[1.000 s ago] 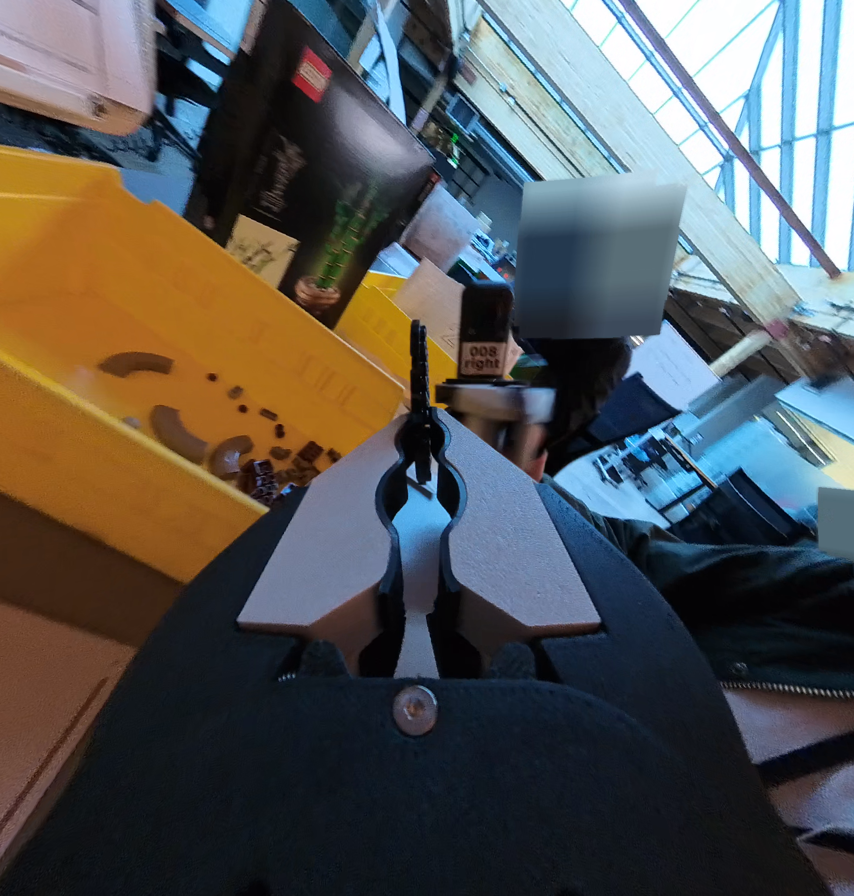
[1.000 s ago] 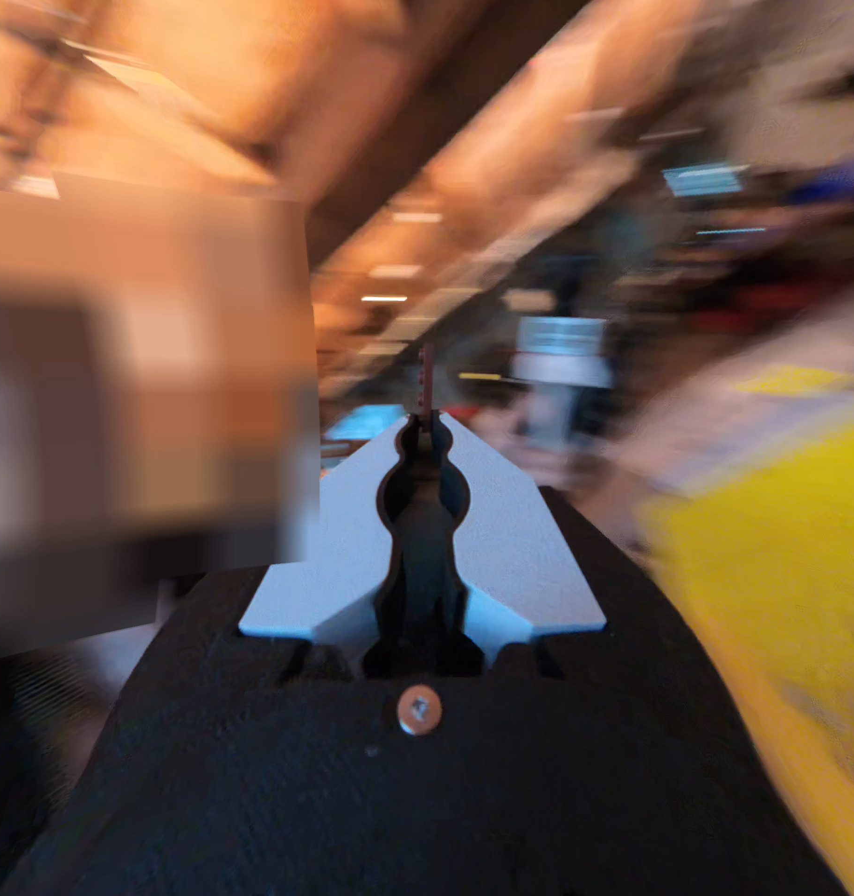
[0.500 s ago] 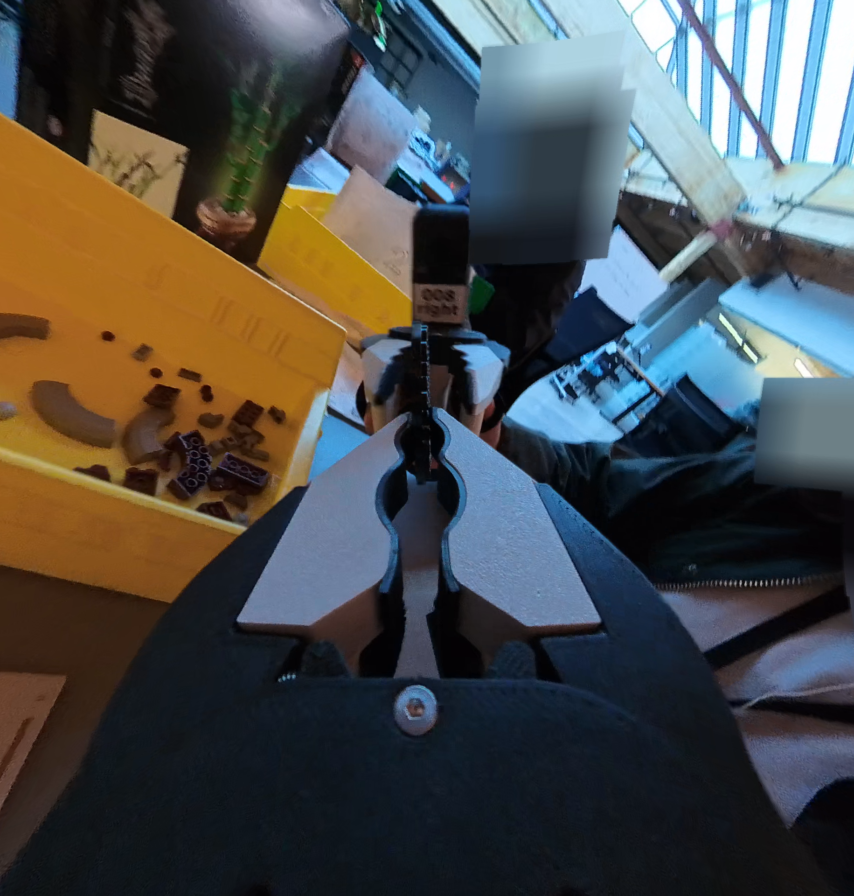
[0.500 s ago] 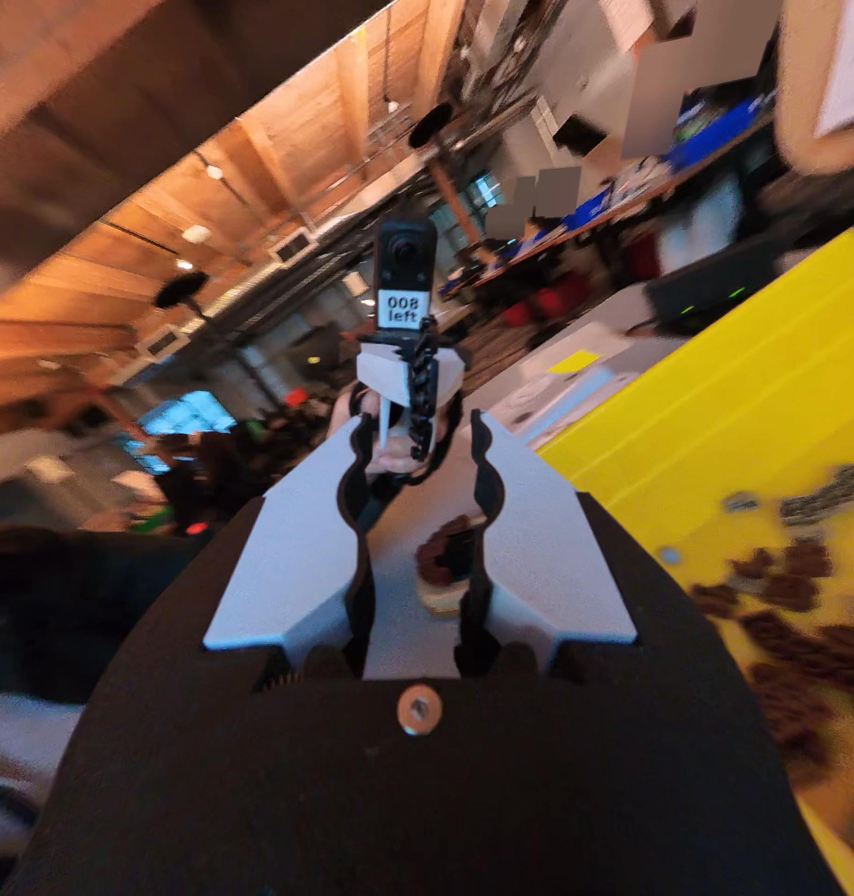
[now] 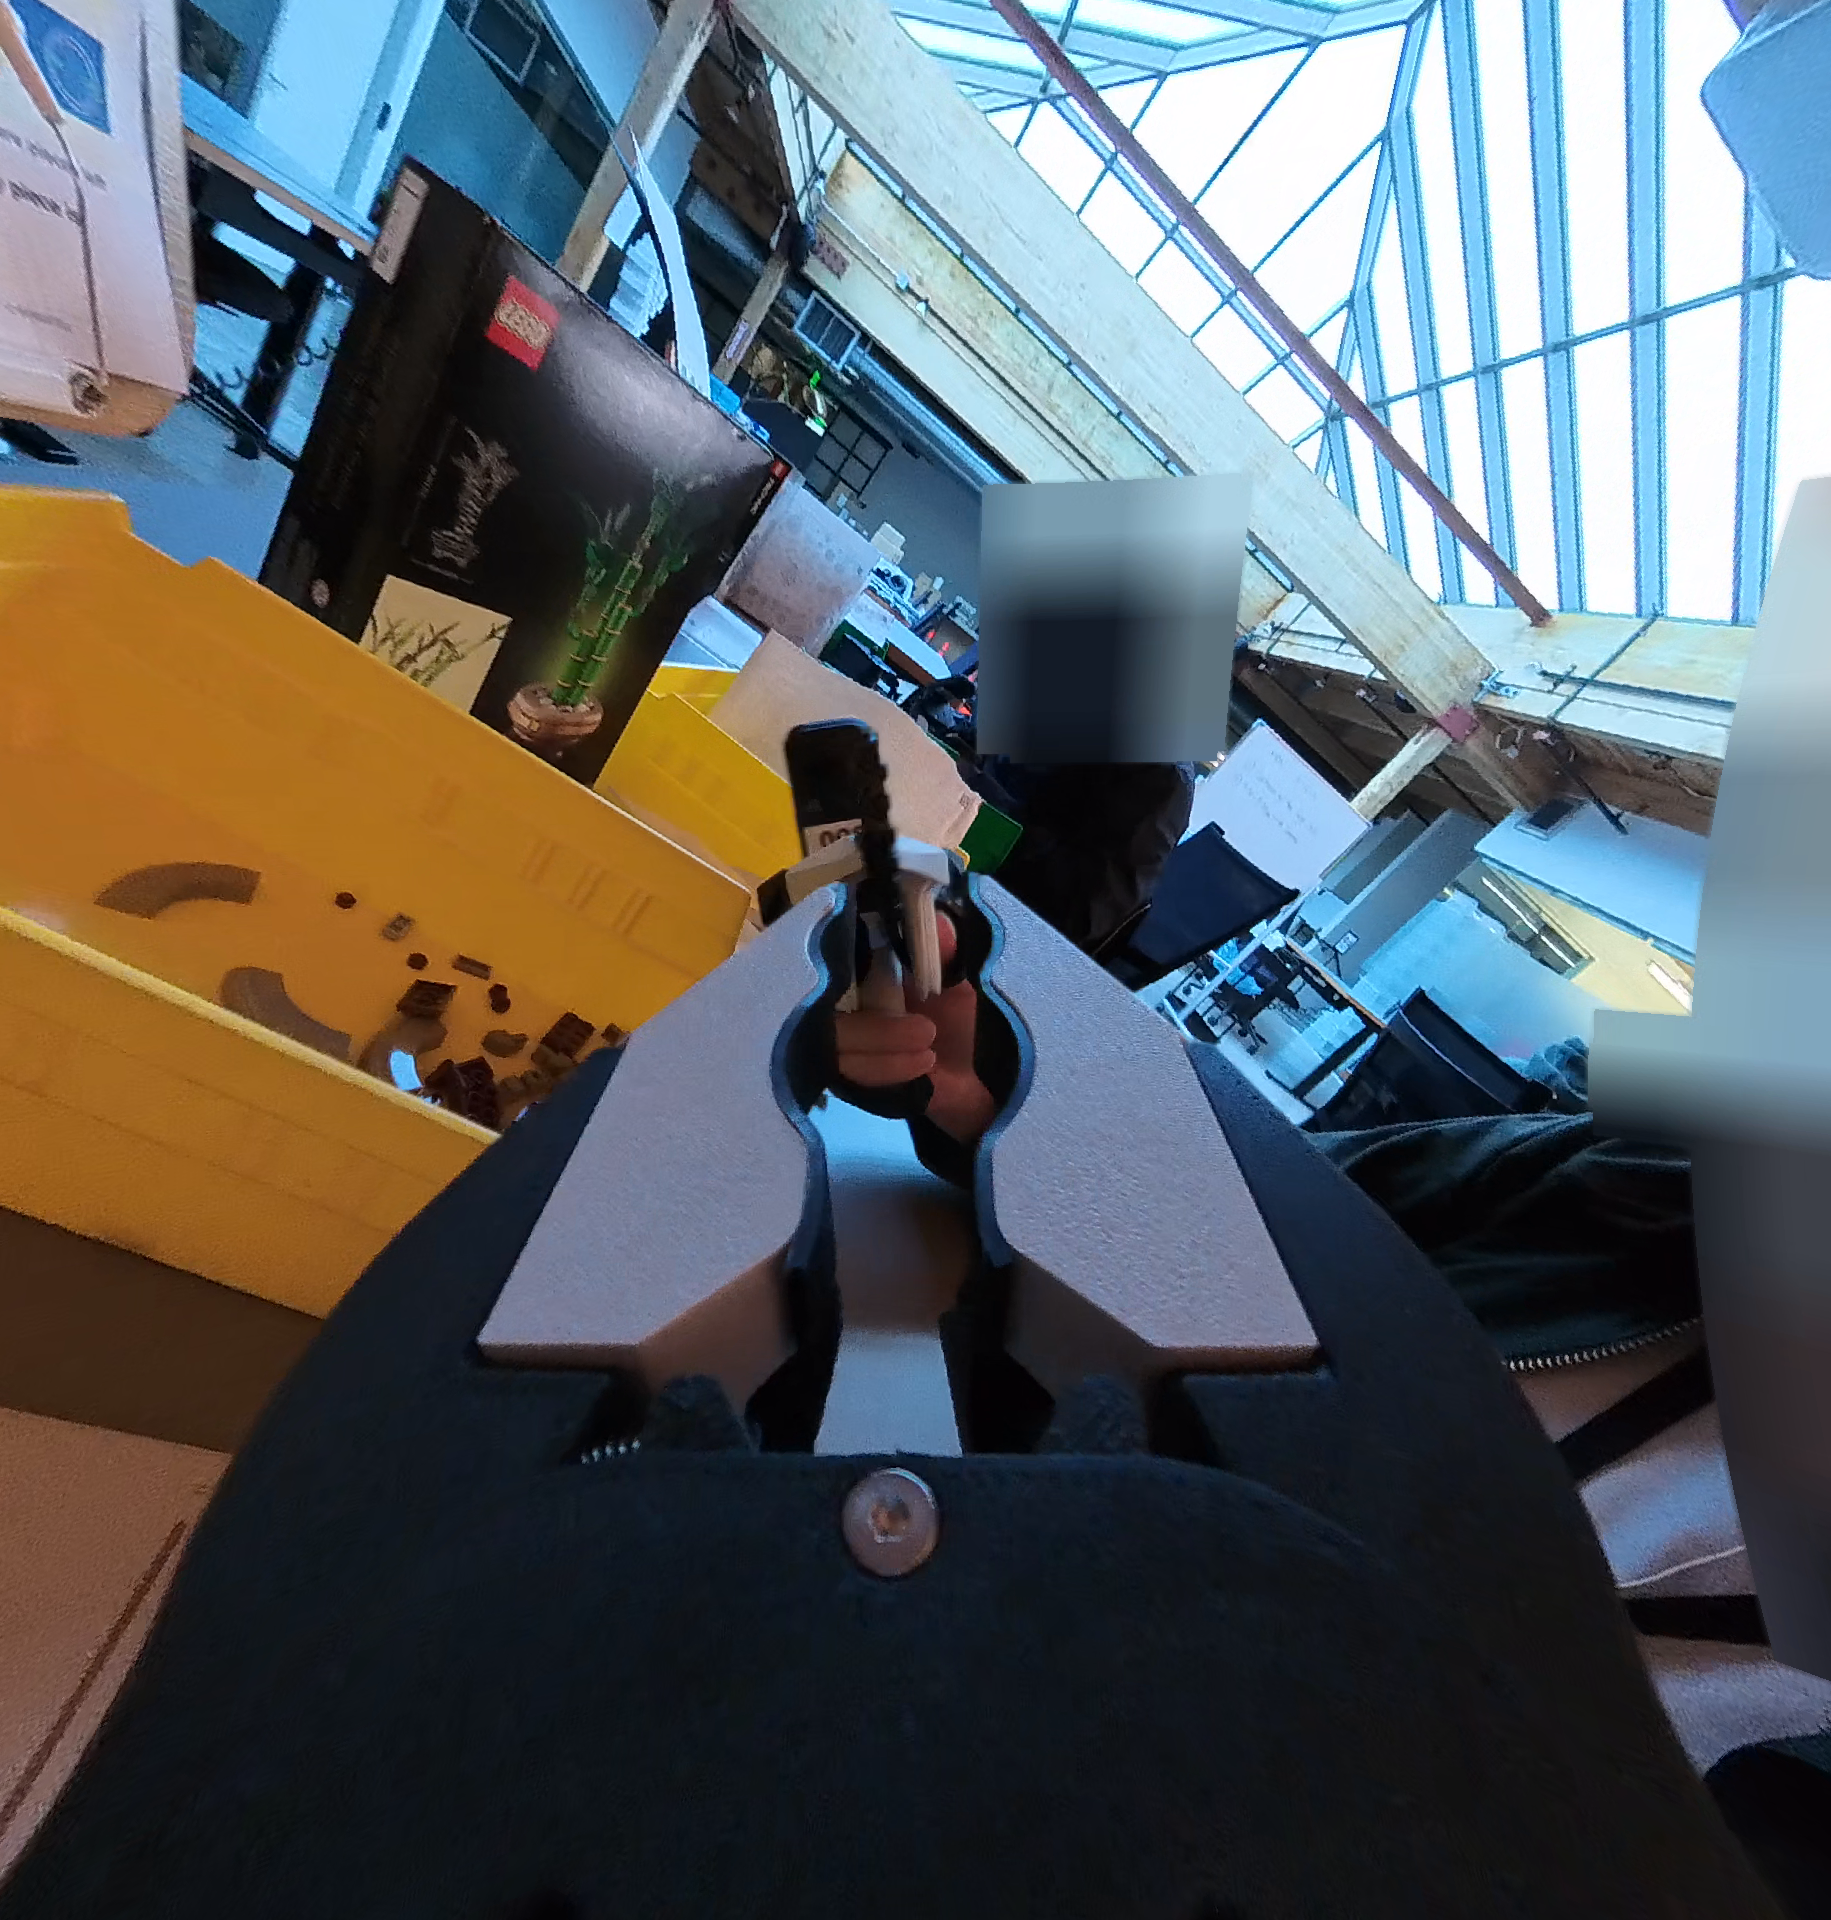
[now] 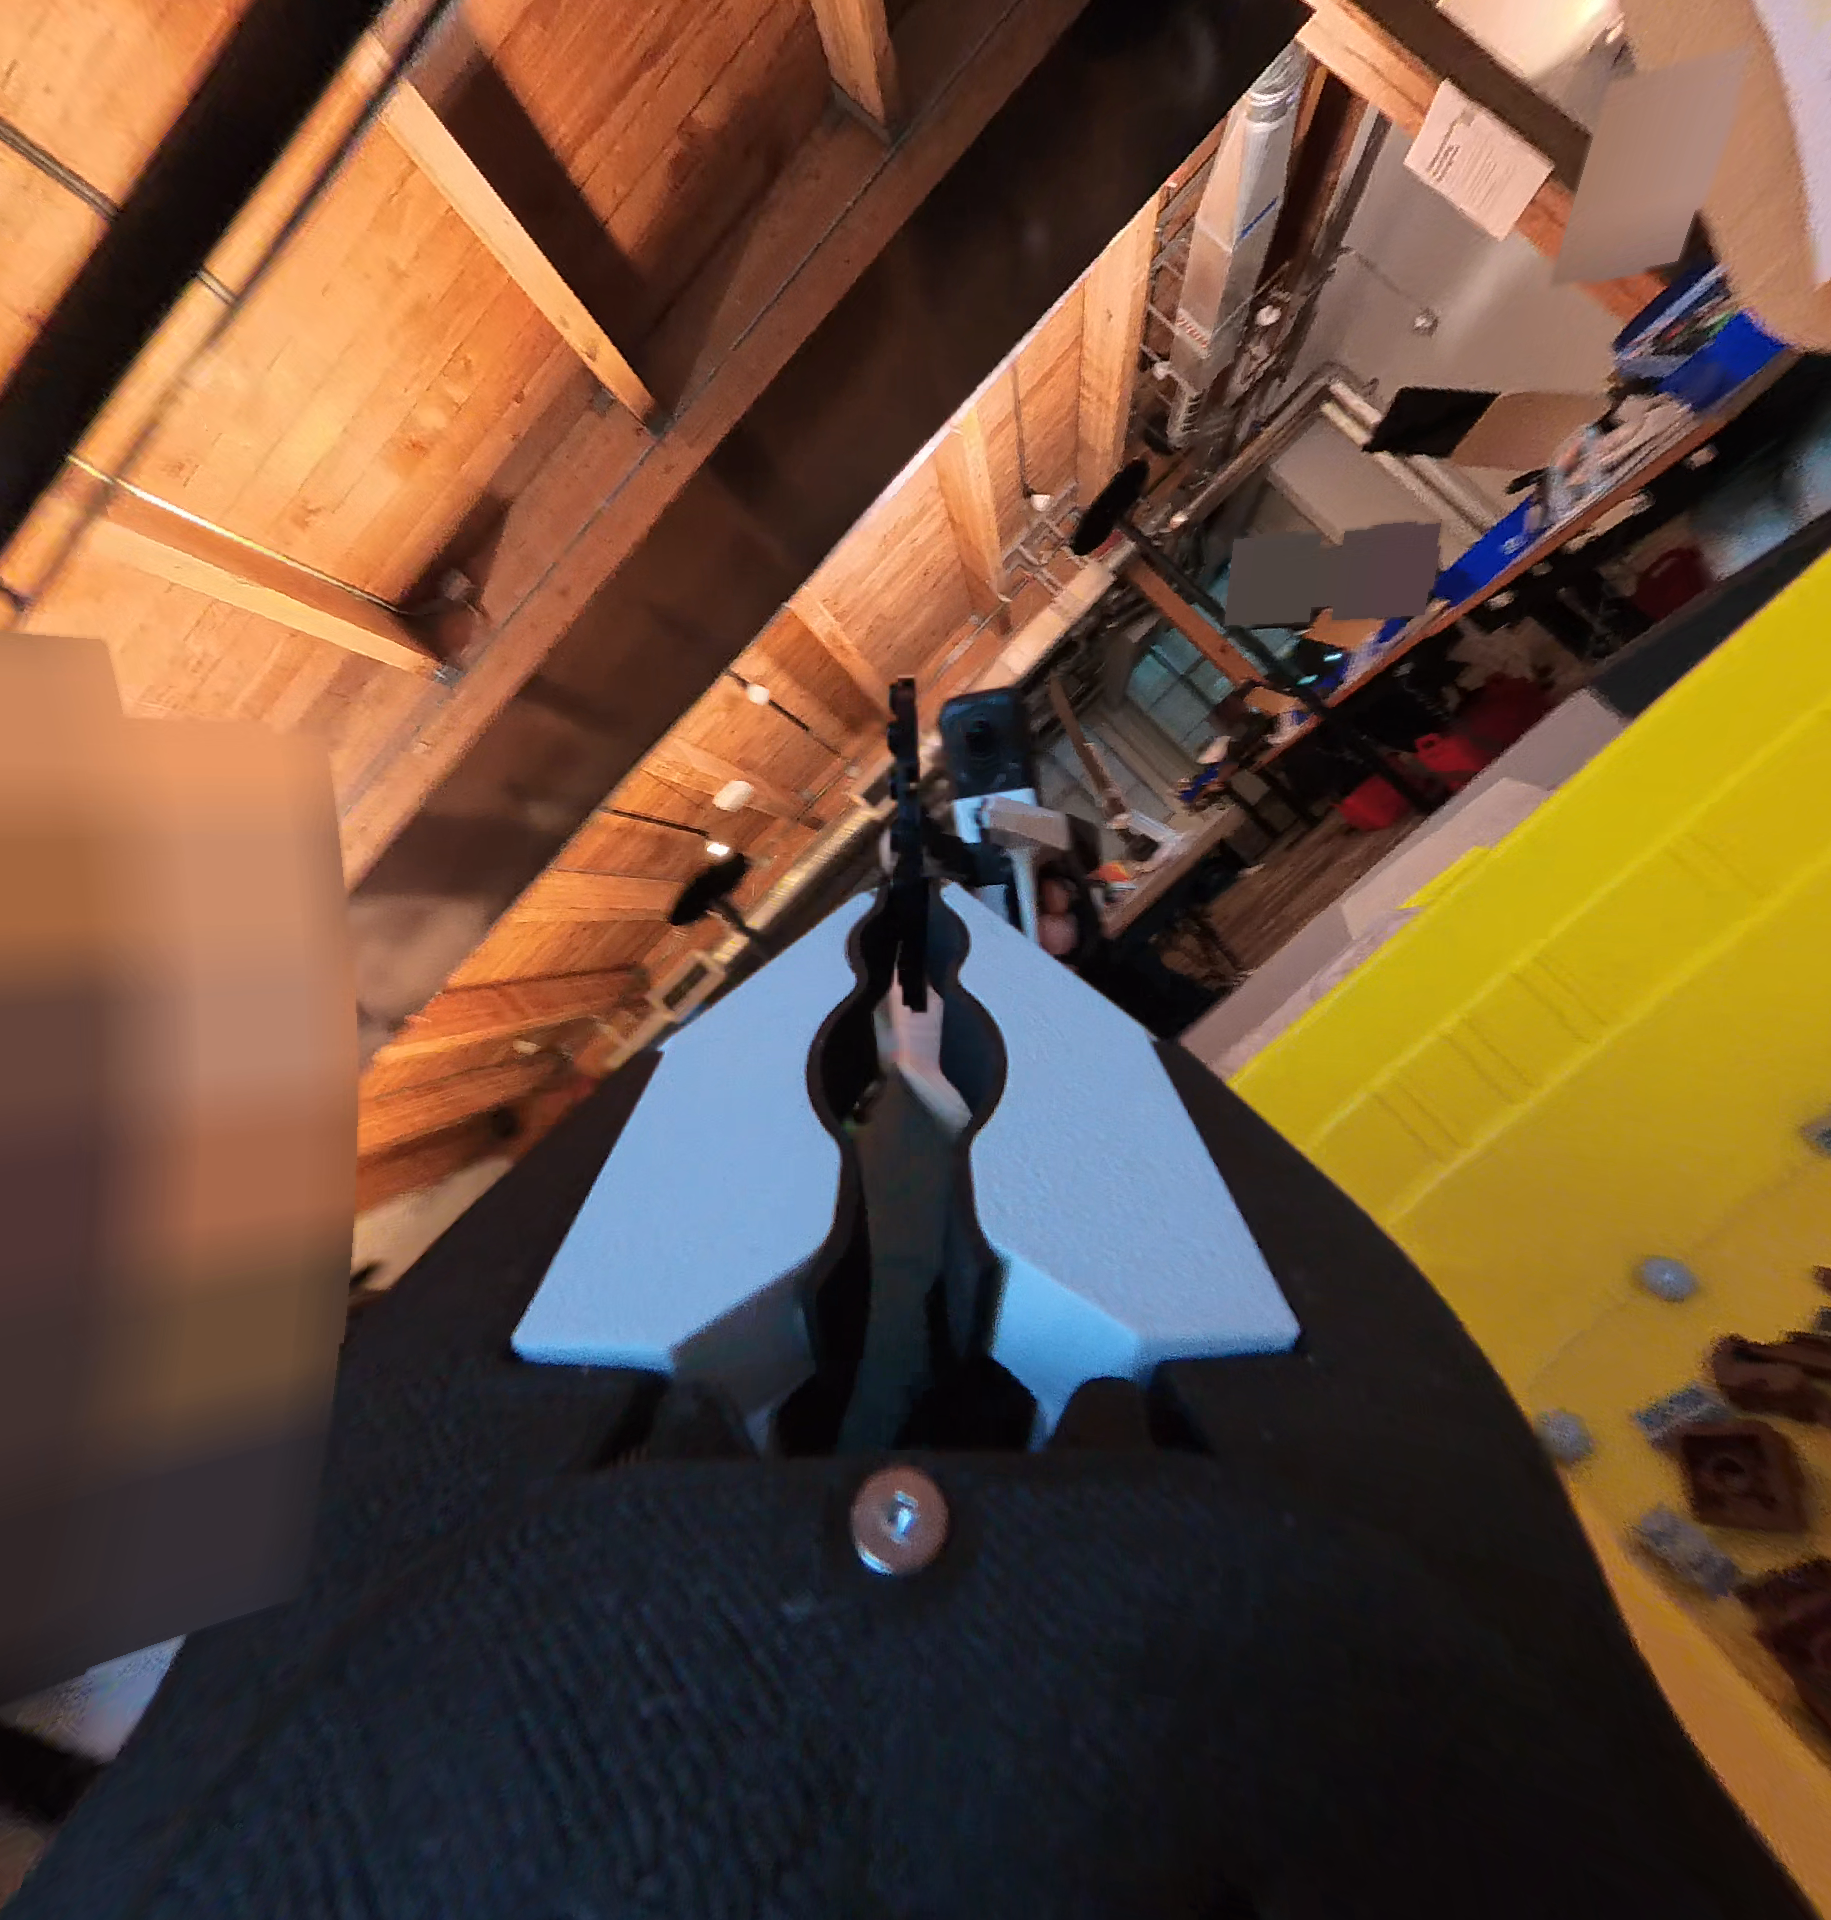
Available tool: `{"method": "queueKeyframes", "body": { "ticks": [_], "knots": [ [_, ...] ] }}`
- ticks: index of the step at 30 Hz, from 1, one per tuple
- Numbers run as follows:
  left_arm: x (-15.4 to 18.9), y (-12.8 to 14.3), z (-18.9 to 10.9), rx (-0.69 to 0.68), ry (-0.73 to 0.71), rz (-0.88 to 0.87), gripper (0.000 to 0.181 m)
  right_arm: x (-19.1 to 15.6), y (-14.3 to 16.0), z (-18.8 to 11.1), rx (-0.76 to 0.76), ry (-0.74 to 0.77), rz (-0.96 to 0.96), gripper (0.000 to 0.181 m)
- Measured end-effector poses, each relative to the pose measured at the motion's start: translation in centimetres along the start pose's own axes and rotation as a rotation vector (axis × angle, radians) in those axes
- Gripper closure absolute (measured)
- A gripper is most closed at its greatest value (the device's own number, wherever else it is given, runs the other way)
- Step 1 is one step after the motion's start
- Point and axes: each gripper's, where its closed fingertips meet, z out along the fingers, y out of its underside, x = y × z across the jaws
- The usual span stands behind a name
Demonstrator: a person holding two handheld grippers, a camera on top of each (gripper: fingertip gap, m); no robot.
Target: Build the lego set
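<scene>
My right gripper (image 6: 909, 914) is shut on a thin dark studded Lego piece (image 6: 903, 821) that stands edge-on and sticks up past the fingertips. In the left wrist view the same piece (image 5: 869, 810) shows in the right gripper (image 5: 906, 878), held up in the air by a hand. My left gripper (image 5: 903, 904) is open just in front of it, with a gap on both sides of the piece. The left gripper (image 6: 1015, 831) also shows close behind the piece in the right wrist view.
A yellow bin (image 5: 267, 727) with several loose brown pieces (image 5: 454, 1081) lies to the left; the right wrist view shows it at the right (image 6: 1513, 1091). A black Lego box (image 5: 516, 488) stands behind it. A person sits beyond the grippers. Tip to tip, the grippers are about 10 cm apart.
The left gripper held the dark piece and has opened. The right gripper, open half a second ago, has closed on the piece. The piece has passed from left to right.
</scene>
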Motion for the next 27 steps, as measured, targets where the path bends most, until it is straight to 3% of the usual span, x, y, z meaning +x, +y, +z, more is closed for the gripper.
{"method": "queueKeyframes", "body": {
  "ticks": [2,3,6,9,12,16,17,20,22,24,27],
  "knots": [
    [-0.1,-0.2,-0.3,0.008,-0.009,0.004,0.164,1.5,0.2,-0.2,-0.049,0.161,-0.219,0.18],
    [-0.1,-0.3,-0.4,0.009,-0.009,0.005,0.164,2.3,0.2,-0.5,-0.091,0.275,-0.436,0.179],
    [0.0,-0.4,-0.5,0.013,-0.005,0.006,0.165,3.2,-0.2,-1.4,-0.323,0.606,-1.299,0.18],
    [-0.2,-0.2,-0.3,0.009,-0.01,0.007,0.165,1.6,0.8,-0.6,-0.412,0.692,-2.044,0.179],
    [-0.4,0.1,-0.1,-0.003,-0.005,-0.008,0.165,2.9,2.8,0.1,-0.559,0.692,-2.278,0.179],
    [-0.4,0.3,0.0,-0.015,-0.004,-0.017,0.165,5.3,2.2,-0.6,-0.652,0.787,-2.174,0.179],
    [-0.4,0.3,0.0,-0.014,-0.005,-0.017,0.165,5.7,2.1,-0.8,-0.611,0.789,-2.014,0.179],
    [-0.6,0.4,-0.1,-0.017,-0.006,-0.024,0.165,6.5,2.5,-0.8,-0.457,0.709,-1.175,0.179],
    [-0.8,0.5,-0.1,-0.022,-0.009,-0.028,0.165,6.6,2.5,-0.9,-0.379,0.642,-0.735,0.179],
    [-0.8,0.7,0.0,-0.03,-0.006,-0.034,0.165,6.7,2.5,-1.2,-0.35,0.59,-0.591,0.179],
    [-0.9,1.1,0.2,-0.05,-0.005,-0.038,0.166,8.2,2.2,-2.3,-0.346,0.669,-0.531,0.179]
  ]
}}
